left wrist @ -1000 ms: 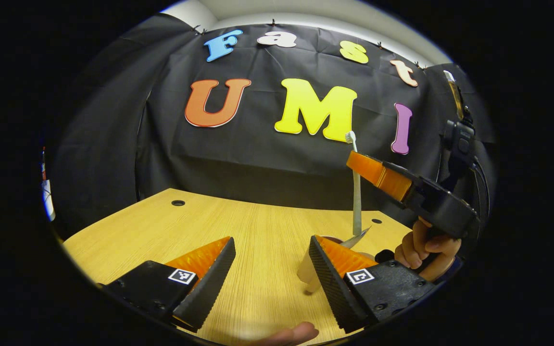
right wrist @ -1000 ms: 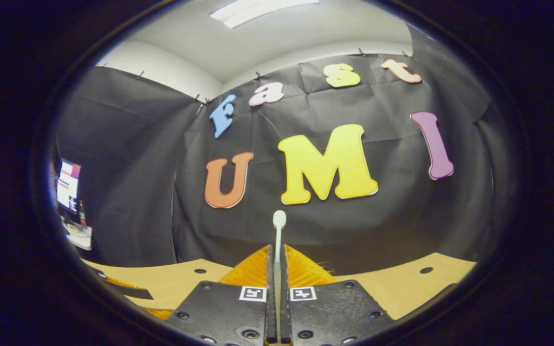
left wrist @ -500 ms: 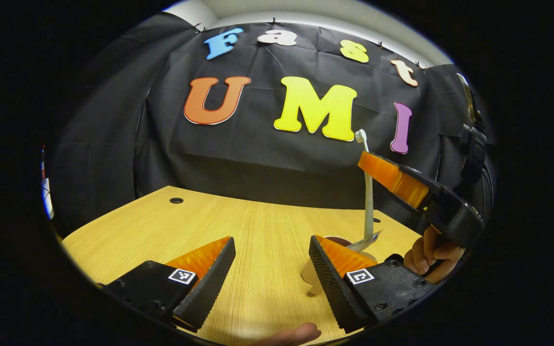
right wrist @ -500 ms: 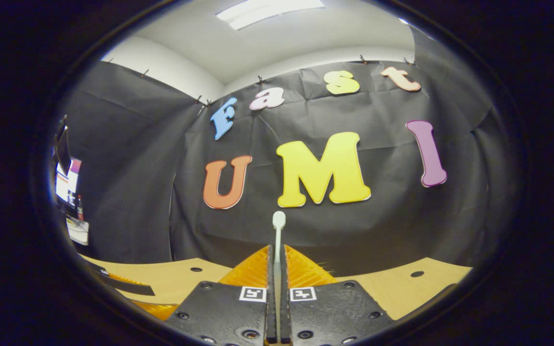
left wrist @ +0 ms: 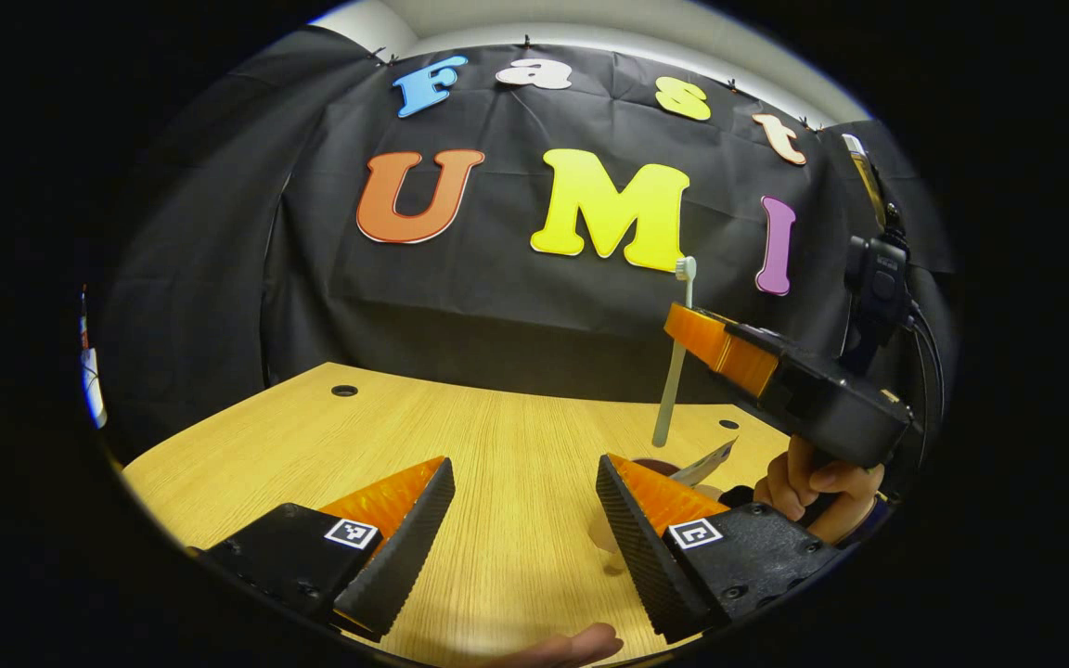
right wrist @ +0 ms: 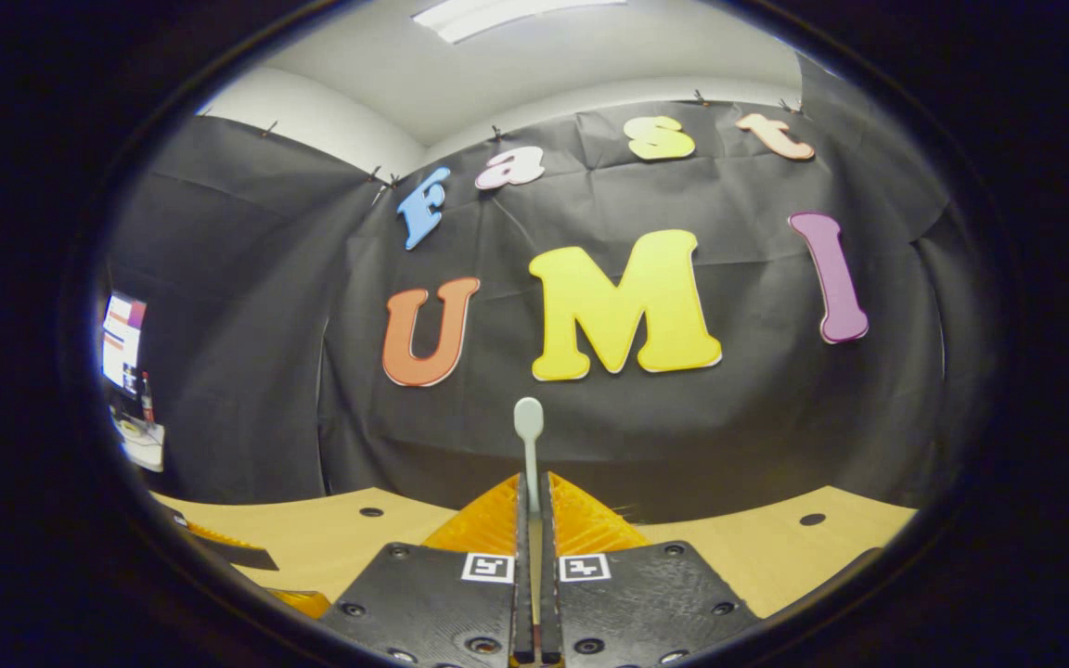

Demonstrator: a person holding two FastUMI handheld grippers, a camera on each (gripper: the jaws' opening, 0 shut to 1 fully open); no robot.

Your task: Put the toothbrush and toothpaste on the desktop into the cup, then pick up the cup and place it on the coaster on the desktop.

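Holding the toothbrush [left wrist: 674, 371] aloft in the right gripper [right wrist: 534, 520], fingers pressed together on the handle with the brush head [right wrist: 528, 417] standing up past the tips; seen from the left gripper view, the same gripper [left wrist: 711, 336] pinching the brush near its upper part, head uppermost, handle hanging down and slanting slightly, lower end free in the air above the desktop [left wrist: 497, 445]. Judging the toothbrush stage as mid-way: brush off the wood and carried, not yet inside anything. Catching only a sliver of what is probably the cup [left wrist: 609, 533], pale, behind the left gripper's right finger [left wrist: 646, 538], with a dark round patch [left wrist: 655, 464] beyond it that could be the coaster, too hidden to call. Noting a thin flat silvery end [left wrist: 706, 461] poking up at a slant near that spot, possibly the toothpaste tube already standing in the cup, not settled from here. Leaving, by this reading: brush into cup, then cup onto coaster. Keeping the left gripper [left wrist: 525, 520] low over the desk, fingers spread wide, nothing between them, pointing toward the back wall. Gripping the right tool's handle with a hand [left wrist: 817, 487] low at the right side, tool body angled so the fingers are pointing up and leftward above the cup area. Showing a fingertip [left wrist: 581, 642] of the left hand at the lower edge.
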